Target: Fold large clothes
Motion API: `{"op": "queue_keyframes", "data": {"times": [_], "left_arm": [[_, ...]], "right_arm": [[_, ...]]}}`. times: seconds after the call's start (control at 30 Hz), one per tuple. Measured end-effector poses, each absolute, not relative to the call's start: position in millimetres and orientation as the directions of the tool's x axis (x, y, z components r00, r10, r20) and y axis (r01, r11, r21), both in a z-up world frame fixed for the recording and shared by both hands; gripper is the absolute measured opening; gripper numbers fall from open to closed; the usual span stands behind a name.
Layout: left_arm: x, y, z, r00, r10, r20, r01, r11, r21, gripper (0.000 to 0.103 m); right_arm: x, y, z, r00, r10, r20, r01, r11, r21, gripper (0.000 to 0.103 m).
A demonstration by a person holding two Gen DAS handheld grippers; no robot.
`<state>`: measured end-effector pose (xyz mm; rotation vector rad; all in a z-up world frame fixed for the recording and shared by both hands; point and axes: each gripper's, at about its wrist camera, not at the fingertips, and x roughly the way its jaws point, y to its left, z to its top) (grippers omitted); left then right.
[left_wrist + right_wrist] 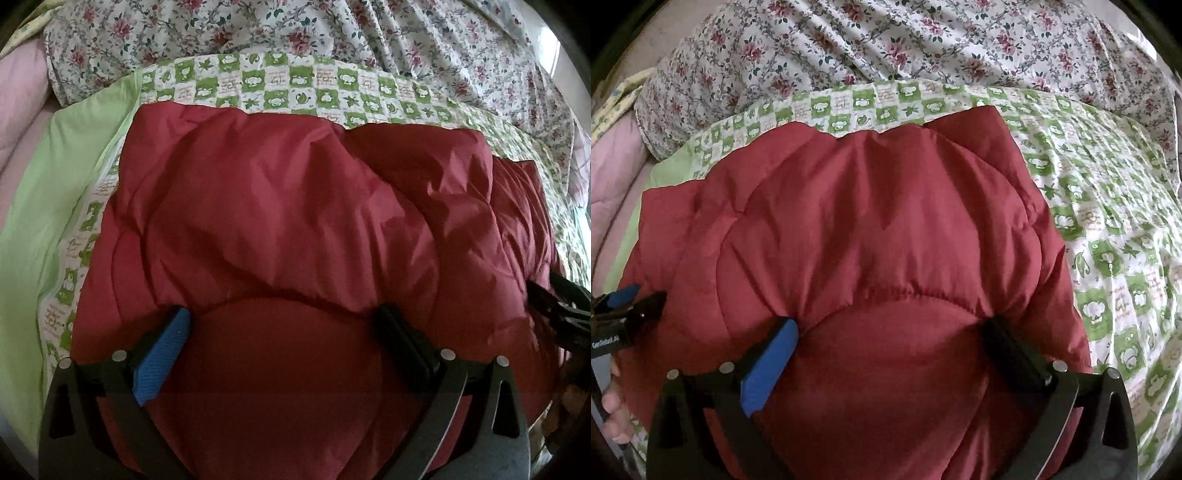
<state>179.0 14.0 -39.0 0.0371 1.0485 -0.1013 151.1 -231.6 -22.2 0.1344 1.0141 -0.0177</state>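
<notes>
Red, puffy and quilted, the jacket (295, 206) lies spread across a green-and-white checked sheet (317, 88) on the bed, filling the middle of both wrist views. Past it, at twelve o'clock, a rose-printed cover (332, 33) lies bunched, and a plain light green cloth (55, 177) shows at nine o'clock in the left wrist view, with pink bedding (18, 110) beyond it.

The left tool (282, 321) stands wide, its blue pad (162, 362) and black pad (406, 343) set well apart over a gathered seam near the jacket's near edge; red fabric bulges between them, but the pads do not pinch it. The right tool (892, 332) is just as wide, over the same seam, with nothing clamped. In the right wrist view the left tool pokes in at nine o'clock, with fingers (613, 402) of a hand below it.
</notes>
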Motion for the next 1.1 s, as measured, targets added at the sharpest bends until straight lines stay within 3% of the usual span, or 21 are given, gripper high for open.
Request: {"op": "queue_keyframes", "data": {"times": [0.17,0.33,0.5,0.77,1.1], "left_arm": [[179.6,14.3,-39.5,0.495,-0.063,-0.867,0.102,0.995,-0.014,0.101],[177.6,14.7,-37.1,0.491,-0.074,-0.868,0.103,0.994,-0.027,0.101],[163.0,18.0,-28.4,0.491,-0.086,-0.867,0.113,0.993,-0.034,0.101],[122.8,30.5,-14.7,0.494,-0.138,-0.858,0.119,0.989,-0.090,0.101],[72.5,43.5,-14.6,0.491,-0.138,-0.860,0.114,0.989,-0.094,0.101]], "right_arm": [[147.9,-225.5,-2.6,0.584,0.041,-0.811,0.054,0.995,0.089,0.099],[171.8,-230.2,-35.3,0.517,0.062,-0.854,0.034,0.995,0.093,0.102],[167.1,-233.0,-23.0,0.524,0.073,-0.849,0.048,0.992,0.114,0.099],[119.5,-231.4,23.3,0.587,0.096,-0.804,0.037,0.989,0.145,0.098],[51.8,-212.9,27.7,0.561,0.166,-0.811,-0.047,0.984,0.169,0.098]]}}
